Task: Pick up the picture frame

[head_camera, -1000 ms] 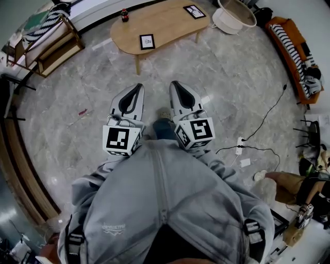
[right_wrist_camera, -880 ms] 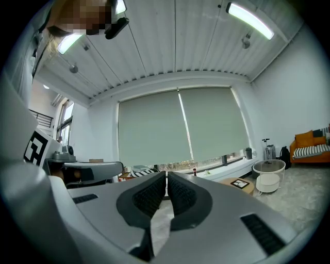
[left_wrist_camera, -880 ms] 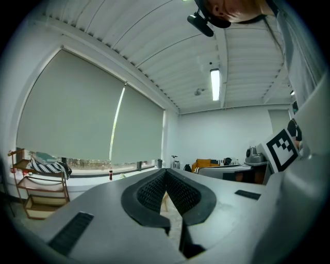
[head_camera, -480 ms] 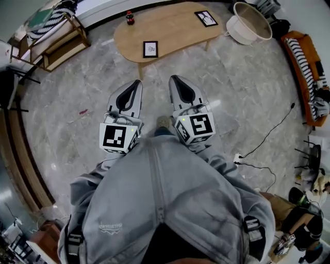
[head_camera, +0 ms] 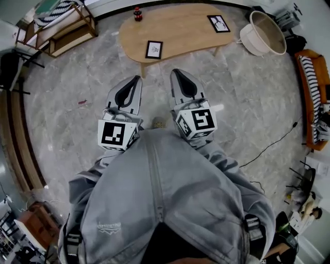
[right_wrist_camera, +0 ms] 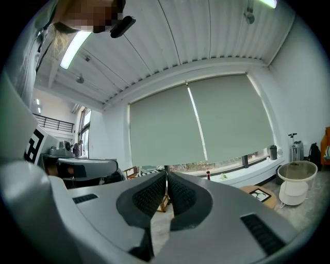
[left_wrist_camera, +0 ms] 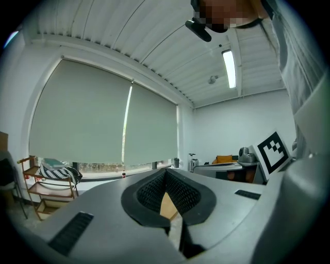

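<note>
Two black picture frames lie flat on the low wooden coffee table (head_camera: 180, 28) at the top of the head view. One picture frame (head_camera: 154, 49) is near the table's front edge, the other frame (head_camera: 218, 23) at its right end; that other frame (right_wrist_camera: 262, 194) also shows in the right gripper view. My left gripper (head_camera: 135, 79) and right gripper (head_camera: 175, 72) are held side by side over the marble floor, well short of the table and pointing level toward it. Both are shut with nothing between the pads. The left gripper (left_wrist_camera: 166, 171) and right gripper (right_wrist_camera: 166, 172) show their jaws meeting at the tips.
A small dark bottle (head_camera: 137, 13) stands at the table's far left edge. A white basket (head_camera: 262, 33) sits on the floor right of the table. A wooden rack (head_camera: 62, 26) is at the far left, an orange sofa (head_camera: 314, 82) at the right, and a cable (head_camera: 268, 147) trails across the floor.
The person has walked toward the table, which now lies closer in the head view. Both grippers moved forward together and stayed shut.
</note>
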